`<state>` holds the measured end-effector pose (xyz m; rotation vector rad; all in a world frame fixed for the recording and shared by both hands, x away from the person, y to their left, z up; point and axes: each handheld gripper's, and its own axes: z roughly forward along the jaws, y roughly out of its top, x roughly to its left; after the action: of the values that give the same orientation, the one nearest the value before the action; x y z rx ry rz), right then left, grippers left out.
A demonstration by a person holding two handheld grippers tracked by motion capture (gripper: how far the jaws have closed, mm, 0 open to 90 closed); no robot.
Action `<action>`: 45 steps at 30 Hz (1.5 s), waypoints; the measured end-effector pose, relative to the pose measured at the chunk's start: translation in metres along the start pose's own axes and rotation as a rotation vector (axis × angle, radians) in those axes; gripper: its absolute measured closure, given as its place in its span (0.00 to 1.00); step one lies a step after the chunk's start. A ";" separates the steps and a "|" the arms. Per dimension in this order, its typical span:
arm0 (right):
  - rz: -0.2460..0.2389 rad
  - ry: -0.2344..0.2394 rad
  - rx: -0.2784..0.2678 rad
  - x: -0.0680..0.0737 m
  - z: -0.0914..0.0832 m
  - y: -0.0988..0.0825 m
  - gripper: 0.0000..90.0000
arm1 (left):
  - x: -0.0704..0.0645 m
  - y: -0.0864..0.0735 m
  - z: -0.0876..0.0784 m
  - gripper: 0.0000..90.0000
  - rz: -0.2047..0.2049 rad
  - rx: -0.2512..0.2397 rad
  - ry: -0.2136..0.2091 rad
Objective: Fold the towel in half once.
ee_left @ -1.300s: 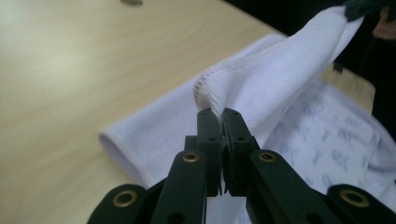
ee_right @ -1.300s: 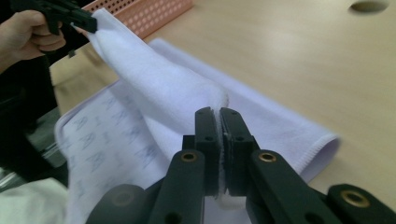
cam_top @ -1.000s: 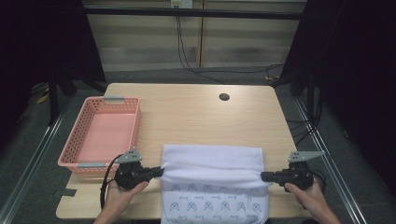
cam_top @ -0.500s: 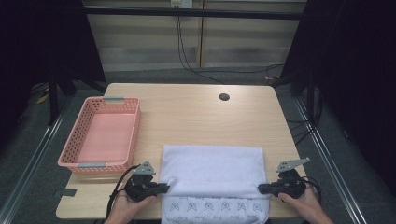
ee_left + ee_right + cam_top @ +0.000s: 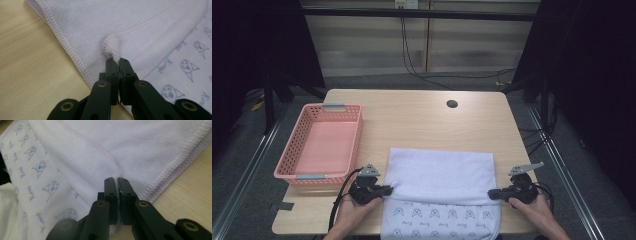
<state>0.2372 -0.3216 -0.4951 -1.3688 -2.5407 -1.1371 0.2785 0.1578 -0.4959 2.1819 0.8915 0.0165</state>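
Note:
A pale lilac towel (image 5: 439, 177) lies folded over on the wooden table (image 5: 422, 120) near the front edge. Its printed side with small blue faces (image 5: 439, 217) shows along the front and hangs off the edge. My left gripper (image 5: 388, 189) is shut on the folded layer's left corner (image 5: 110, 48), which bunches between the jaw tips (image 5: 117, 60). At the other side my right gripper (image 5: 491, 194) is shut on the right corner, the cloth pinched between its jaws (image 5: 116, 180). A hand holds each gripper low over the table.
A pink plastic basket (image 5: 319, 172) stands at the left of the table, close to the left gripper. A round cable hole (image 5: 452, 104) is at the back right. Dark curtains and floor cables lie behind the table.
Both grippers have drawn the towel's folded edge toward the front of the table. The white folded layer now covers more of the printed side.

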 end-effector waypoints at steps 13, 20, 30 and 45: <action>0.011 -0.099 -0.054 -0.025 0.008 0.024 0.97 | 0.028 0.032 0.025 0.97 -0.056 -0.037 0.050; 0.021 -0.119 -0.076 -0.043 0.014 0.039 0.97 | 0.037 0.045 0.033 0.98 -0.052 -0.039 0.077; 0.020 -0.152 -0.078 -0.060 0.025 0.063 0.97 | 0.057 0.073 0.043 0.98 -0.031 0.023 0.157; 0.044 -0.197 -0.095 -0.094 0.044 0.105 0.97 | 0.092 0.098 0.059 0.97 -0.093 -0.008 0.188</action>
<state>0.3845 -0.3247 -0.4995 -1.6273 -2.6007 -1.1844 0.4225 0.1297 -0.4964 2.1550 1.0955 0.1814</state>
